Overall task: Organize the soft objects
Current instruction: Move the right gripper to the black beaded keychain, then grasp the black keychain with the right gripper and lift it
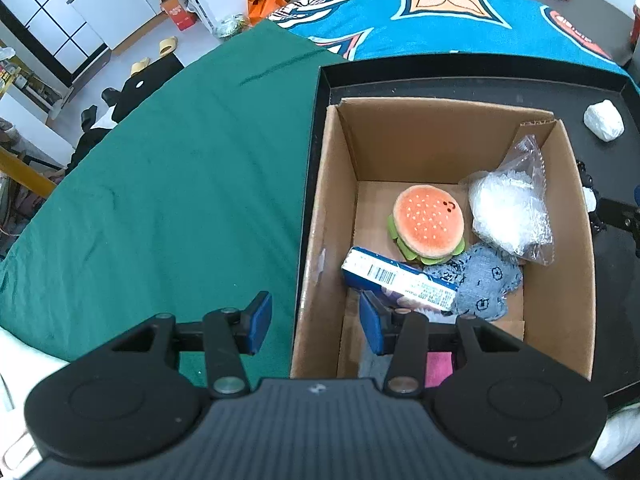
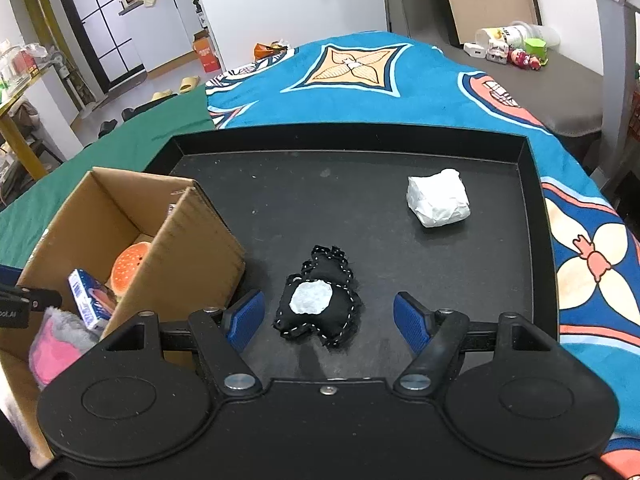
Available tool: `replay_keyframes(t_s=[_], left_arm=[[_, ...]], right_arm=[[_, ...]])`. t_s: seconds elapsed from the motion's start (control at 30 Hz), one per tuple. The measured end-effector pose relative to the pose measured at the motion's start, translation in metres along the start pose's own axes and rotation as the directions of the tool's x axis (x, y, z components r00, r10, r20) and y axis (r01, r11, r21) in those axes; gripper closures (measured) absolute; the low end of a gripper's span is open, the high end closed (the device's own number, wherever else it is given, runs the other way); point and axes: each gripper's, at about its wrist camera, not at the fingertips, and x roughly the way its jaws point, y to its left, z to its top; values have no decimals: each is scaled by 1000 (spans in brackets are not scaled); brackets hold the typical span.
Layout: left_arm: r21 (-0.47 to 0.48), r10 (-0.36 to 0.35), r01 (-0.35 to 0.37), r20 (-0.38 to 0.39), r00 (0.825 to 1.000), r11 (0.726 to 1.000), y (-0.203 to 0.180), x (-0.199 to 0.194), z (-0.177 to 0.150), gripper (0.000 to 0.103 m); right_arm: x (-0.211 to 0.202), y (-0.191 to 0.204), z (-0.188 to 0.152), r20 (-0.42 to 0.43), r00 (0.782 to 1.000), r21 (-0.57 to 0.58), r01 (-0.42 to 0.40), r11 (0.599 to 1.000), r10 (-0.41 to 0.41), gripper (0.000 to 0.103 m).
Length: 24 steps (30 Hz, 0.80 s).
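Lying black pouch (image 2: 318,304), long axis near-vertical

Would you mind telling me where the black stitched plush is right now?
In the right wrist view, the black stitched plush lies on the black tray, between the open right claw's pads, right of the cardboard box.

A green cloth (image 1: 160,184) meets a blue patterned blanket (image 2: 360,84) (orange diamond motif); yellow slippers (image 2: 188,84) lie on the white floor (image 2: 168,76).
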Motion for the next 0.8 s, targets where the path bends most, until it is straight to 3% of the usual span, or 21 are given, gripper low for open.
replay_keyframes(t_s=[0.43,0.6,0.8], left_arm=[[6,1,-1,-13,1000,1000,-3,4,1,56],[6,2,-2,-13,1000,1000,-3,4,1,56],[2,2,-2,-5,1000,1000,-2,0,0,56]], right_arm=[[28,7,1,-44,999,-33,12,999,-14,33],[36,11,-4,-67,997,-62,38,997,-42,60],[26,6,-8,-80,995,-41,54,998,-57,69]])
